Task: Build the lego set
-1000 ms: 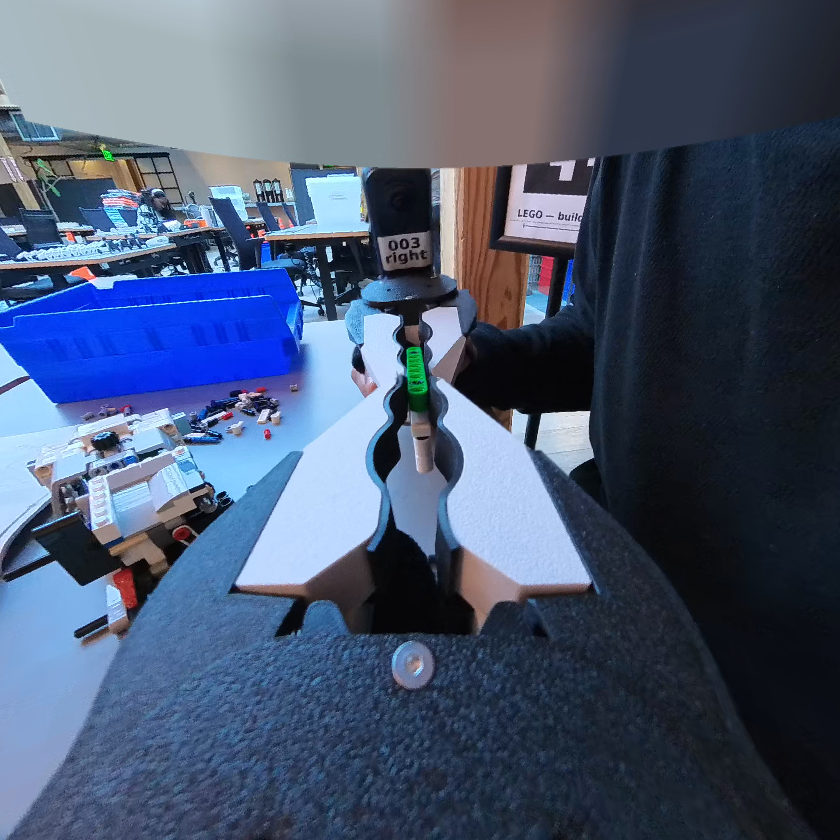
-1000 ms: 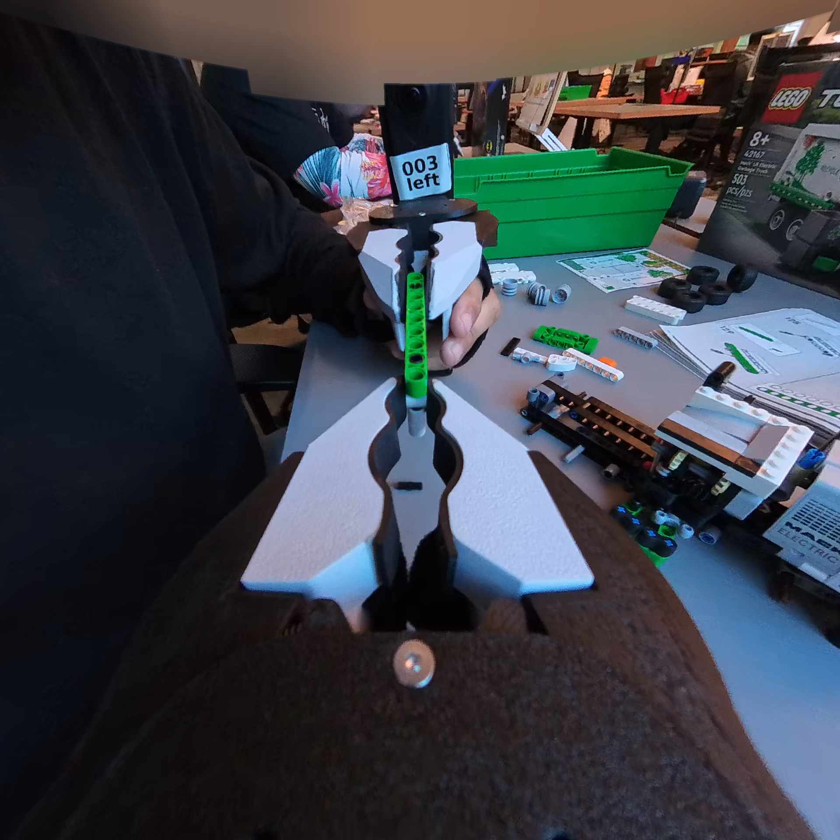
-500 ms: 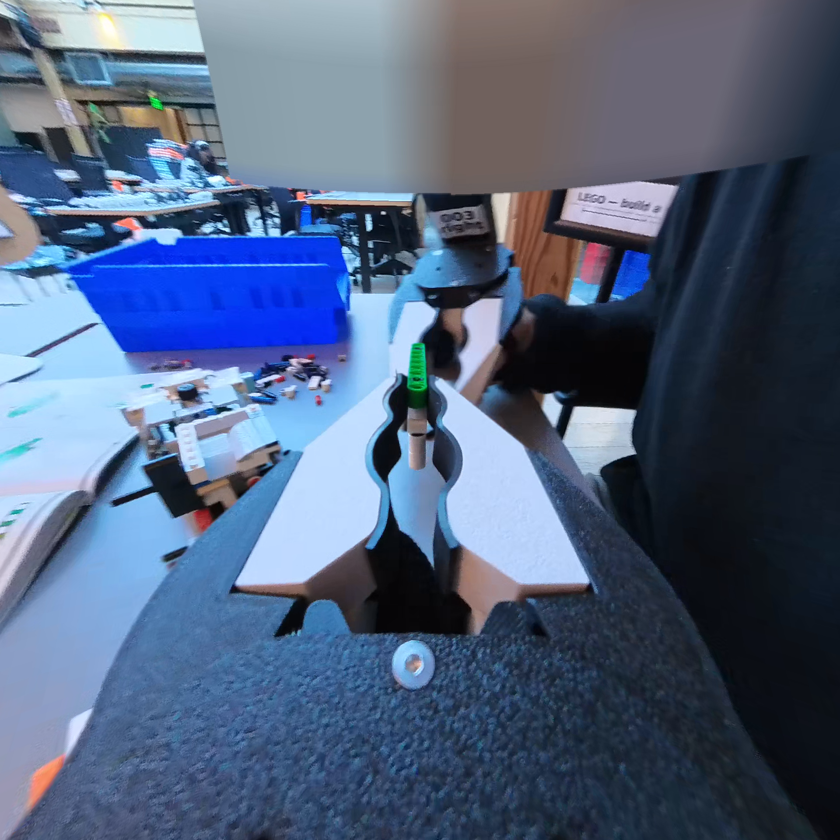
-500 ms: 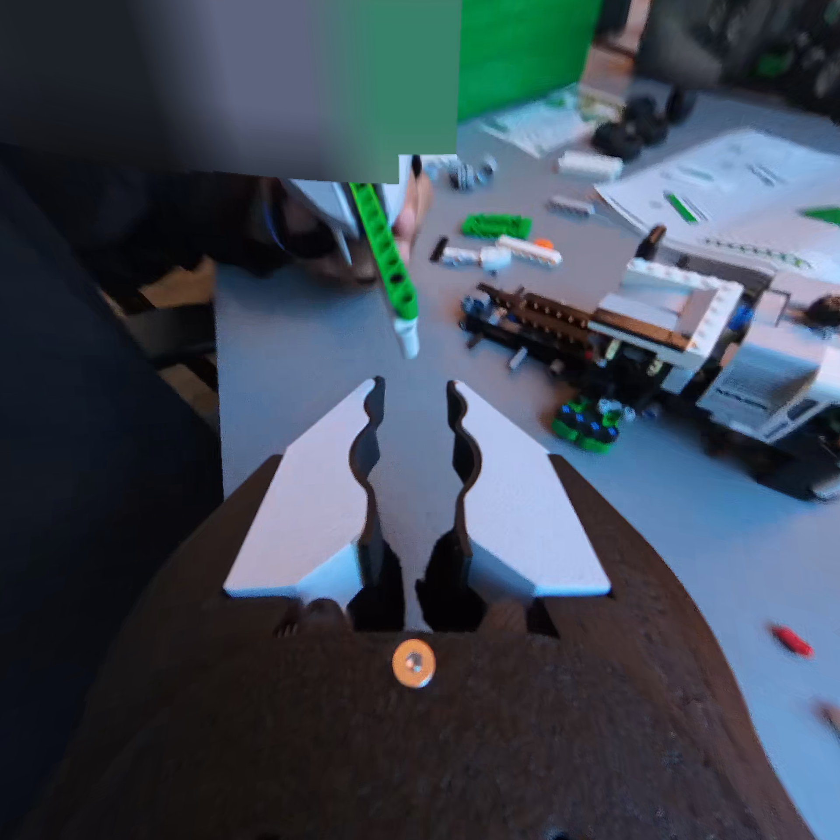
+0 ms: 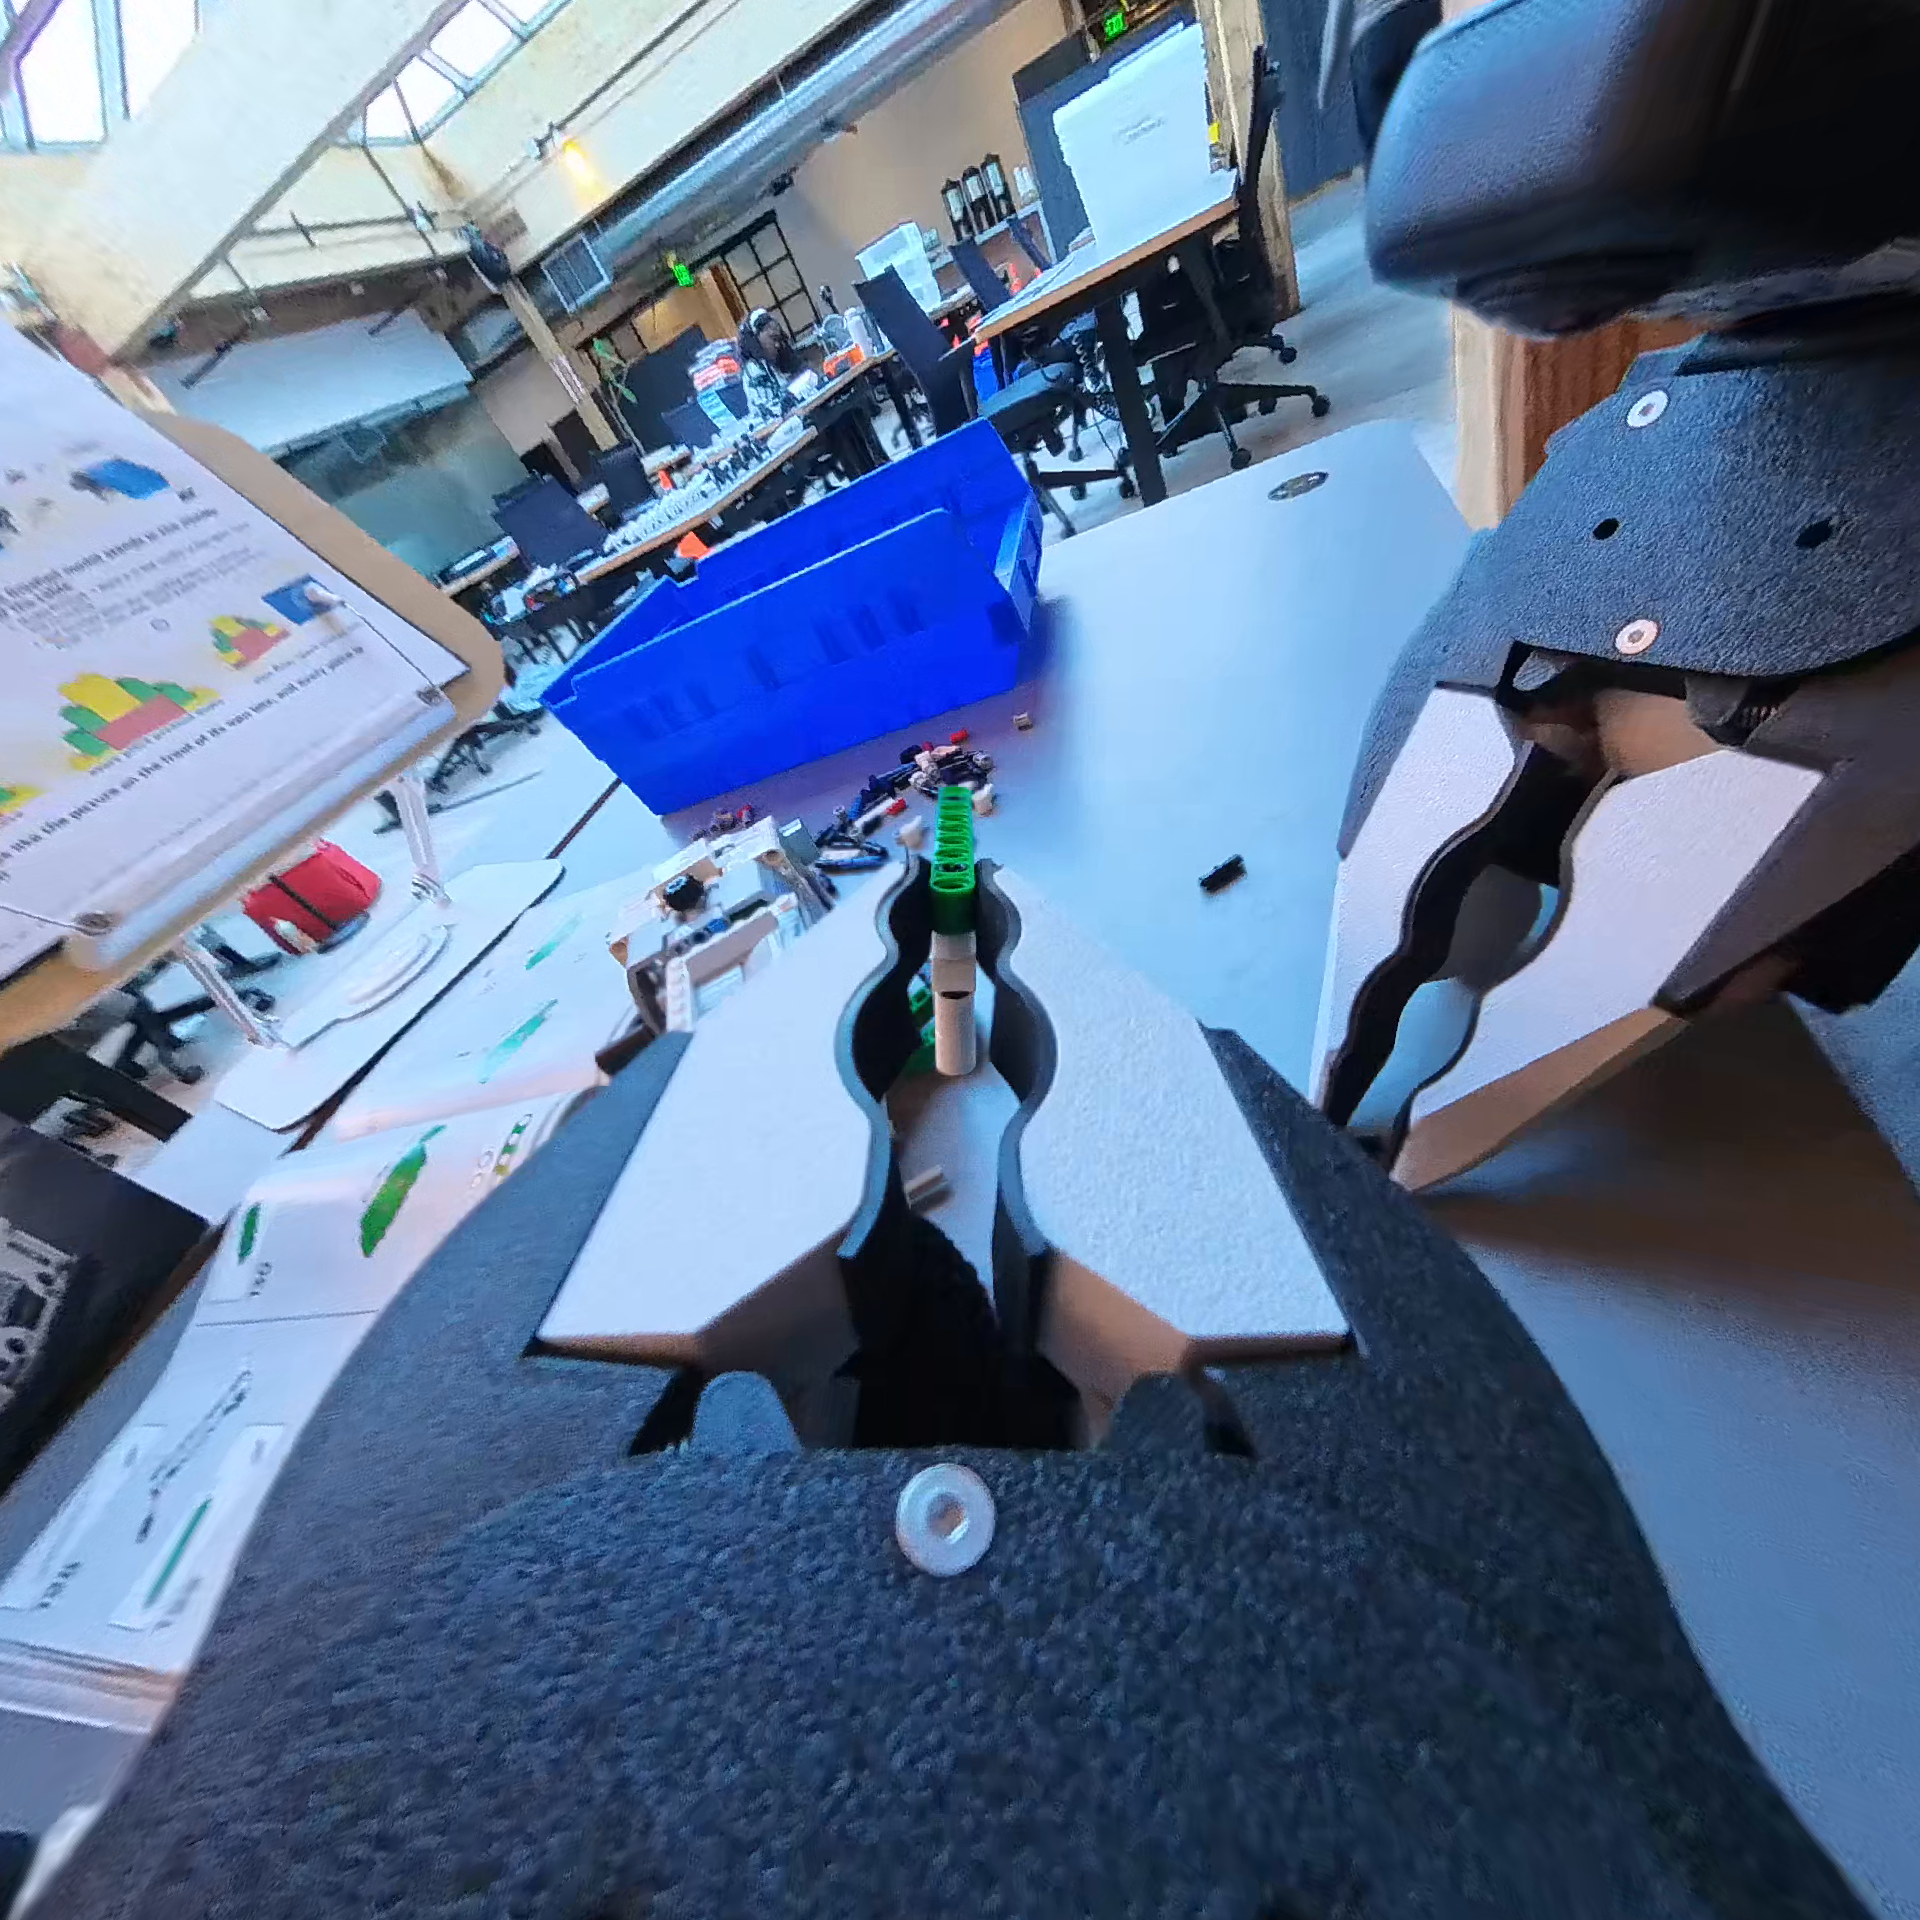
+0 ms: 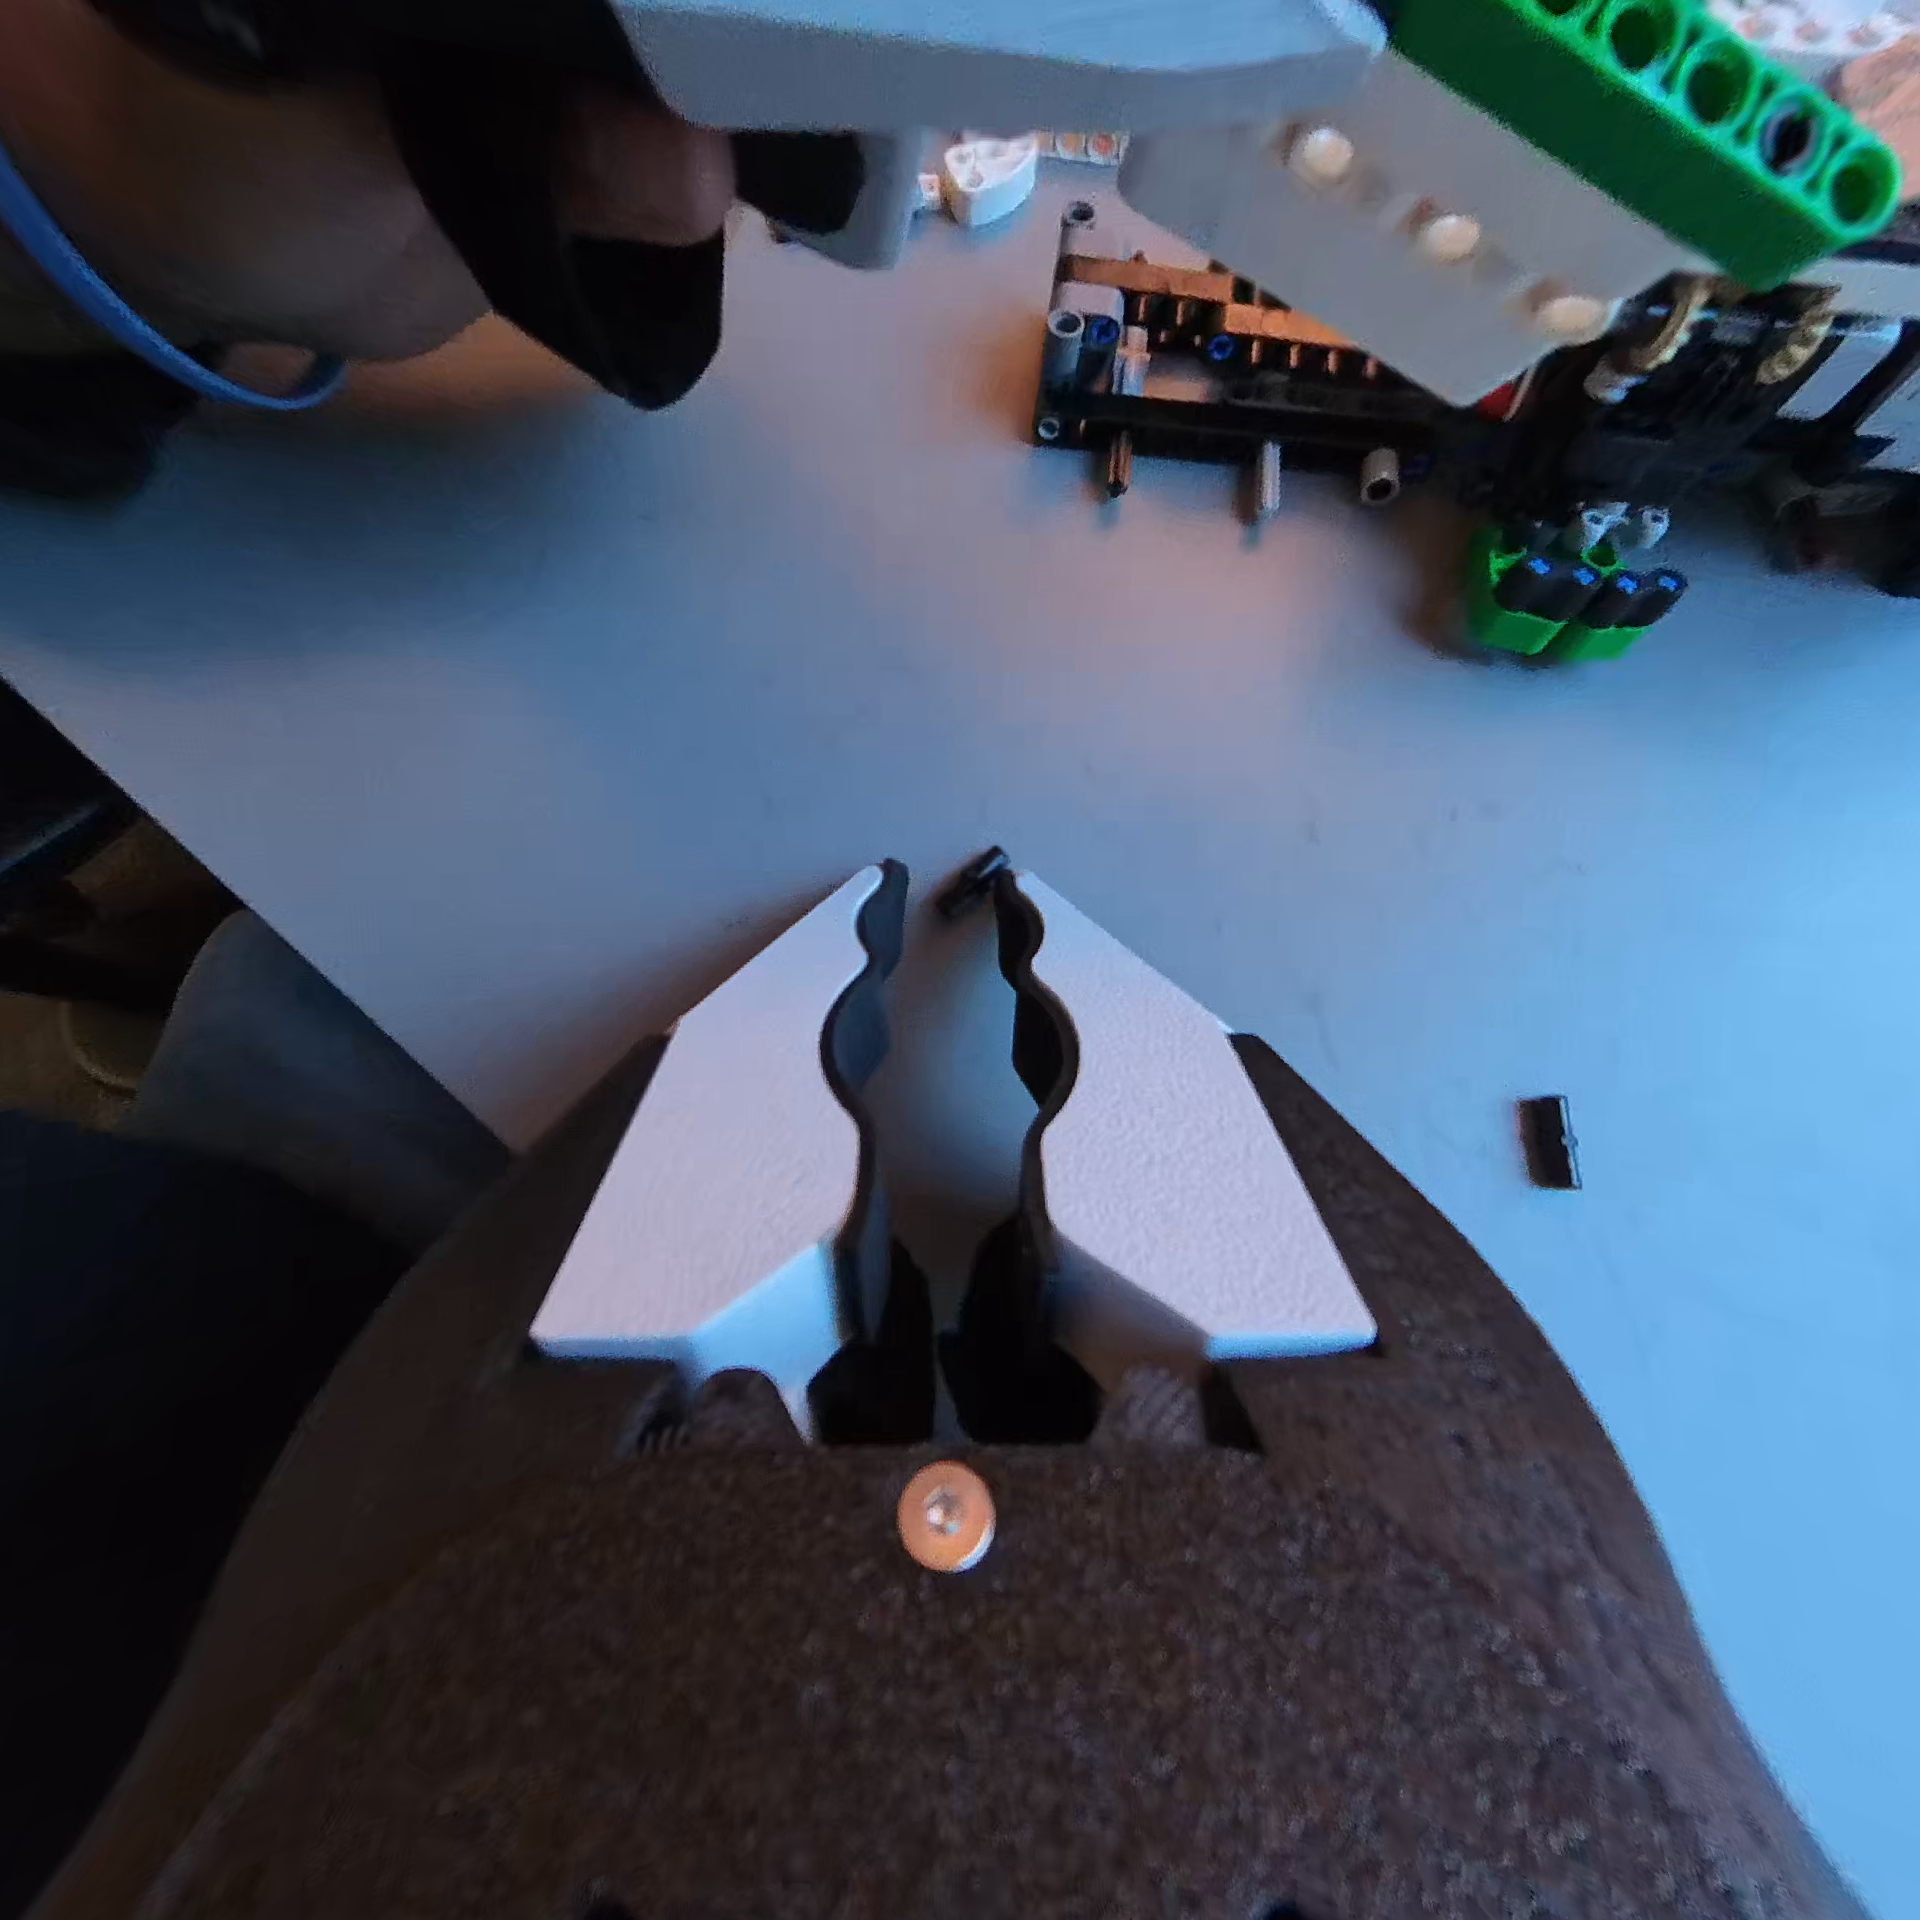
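Right tool (image 6: 945,883) dropped to table (image 6: 727,675) | black pin (image 6: 971,881) at tips | blue bin (image 5: 821,634) beyond

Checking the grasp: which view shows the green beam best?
The left wrist view: the green beam sits centred, pinched at the left gripper tips. The right wrist view catches only its blurred end at the top edge.

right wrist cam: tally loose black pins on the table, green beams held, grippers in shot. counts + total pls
Loose black pins: 2, one at the right gripper's open tips, one off to its right
Green beam: 1, clamped in the left gripper
Grippers: 2
Total: 5
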The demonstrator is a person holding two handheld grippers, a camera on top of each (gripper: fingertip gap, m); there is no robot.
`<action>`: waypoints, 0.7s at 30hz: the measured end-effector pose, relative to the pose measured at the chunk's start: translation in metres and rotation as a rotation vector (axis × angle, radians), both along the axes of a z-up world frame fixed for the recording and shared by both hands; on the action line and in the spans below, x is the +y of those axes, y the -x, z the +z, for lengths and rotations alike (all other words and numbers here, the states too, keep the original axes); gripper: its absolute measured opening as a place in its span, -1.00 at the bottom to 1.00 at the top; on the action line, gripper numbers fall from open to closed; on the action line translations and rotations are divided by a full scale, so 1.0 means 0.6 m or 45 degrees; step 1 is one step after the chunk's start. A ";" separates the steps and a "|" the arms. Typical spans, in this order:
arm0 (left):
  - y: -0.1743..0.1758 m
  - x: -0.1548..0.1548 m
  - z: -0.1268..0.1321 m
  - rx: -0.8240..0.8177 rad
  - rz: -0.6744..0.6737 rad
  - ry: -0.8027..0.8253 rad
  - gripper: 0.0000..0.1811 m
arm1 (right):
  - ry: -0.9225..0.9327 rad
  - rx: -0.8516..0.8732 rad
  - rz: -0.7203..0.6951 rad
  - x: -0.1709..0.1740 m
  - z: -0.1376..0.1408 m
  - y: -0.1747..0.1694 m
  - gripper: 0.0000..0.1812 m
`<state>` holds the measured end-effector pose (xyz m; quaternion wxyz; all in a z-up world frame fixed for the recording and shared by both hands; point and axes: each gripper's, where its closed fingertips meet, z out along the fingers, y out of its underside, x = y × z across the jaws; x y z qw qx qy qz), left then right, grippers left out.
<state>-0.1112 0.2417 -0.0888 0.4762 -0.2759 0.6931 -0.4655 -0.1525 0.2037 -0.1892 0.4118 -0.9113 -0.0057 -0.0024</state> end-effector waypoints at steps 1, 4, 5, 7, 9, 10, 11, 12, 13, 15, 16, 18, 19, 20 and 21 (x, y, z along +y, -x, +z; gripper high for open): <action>0.000 0.000 0.000 -0.016 0.002 -0.028 -0.95 | -0.007 -0.016 -0.015 0.003 0.000 -0.002 -0.85; 0.001 -0.004 -0.004 -0.031 -0.004 -0.083 -0.95 | -0.009 -0.073 -0.034 0.004 -0.001 -0.004 -0.94; 0.001 -0.005 -0.005 -0.036 -0.005 -0.096 -0.95 | -0.012 -0.080 -0.032 0.003 -0.001 -0.004 -0.94; 0.002 -0.007 -0.006 -0.038 -0.009 -0.111 -0.94 | -0.012 -0.086 -0.017 0.002 -0.001 -0.004 -0.94; 0.001 -0.007 -0.008 -0.036 -0.010 -0.117 -0.94 | -0.003 -0.078 -0.004 0.000 0.000 -0.006 -0.88; 0.001 -0.007 -0.010 -0.032 -0.012 -0.117 -0.95 | -0.005 -0.071 0.014 -0.001 0.002 -0.004 -0.86; 0.000 -0.006 -0.012 -0.025 -0.011 -0.116 -0.95 | -0.012 -0.064 0.028 -0.003 0.003 -0.002 -0.85; 0.000 -0.005 -0.013 -0.023 -0.009 -0.116 -0.95 | -0.018 -0.057 0.042 -0.005 0.004 0.000 -0.84; -0.001 -0.004 -0.014 -0.021 -0.008 -0.119 -0.95 | -0.024 -0.053 0.060 -0.006 0.005 0.003 -0.84; -0.001 -0.004 -0.016 -0.018 -0.008 -0.130 -0.95 | -0.004 -0.073 0.078 -0.009 -0.001 0.001 -0.84; -0.002 -0.004 -0.017 -0.020 -0.010 -0.141 -0.95 | -0.010 -0.074 0.086 -0.007 0.000 0.001 -0.85; -0.001 -0.007 -0.021 -0.022 -0.018 -0.173 -0.95 | 0.005 -0.053 0.087 -0.005 -0.001 0.001 -0.86; -0.001 -0.009 -0.023 -0.026 -0.020 -0.192 -0.95 | 0.004 -0.029 0.074 -0.004 -0.001 0.001 -0.88; 0.000 -0.011 -0.026 -0.028 -0.022 -0.212 -0.95 | -0.001 -0.012 0.062 -0.002 -0.001 0.001 -0.90; 0.000 -0.012 -0.027 -0.031 -0.022 -0.231 -0.95 | -0.005 -0.009 0.058 -0.001 -0.001 0.001 -0.91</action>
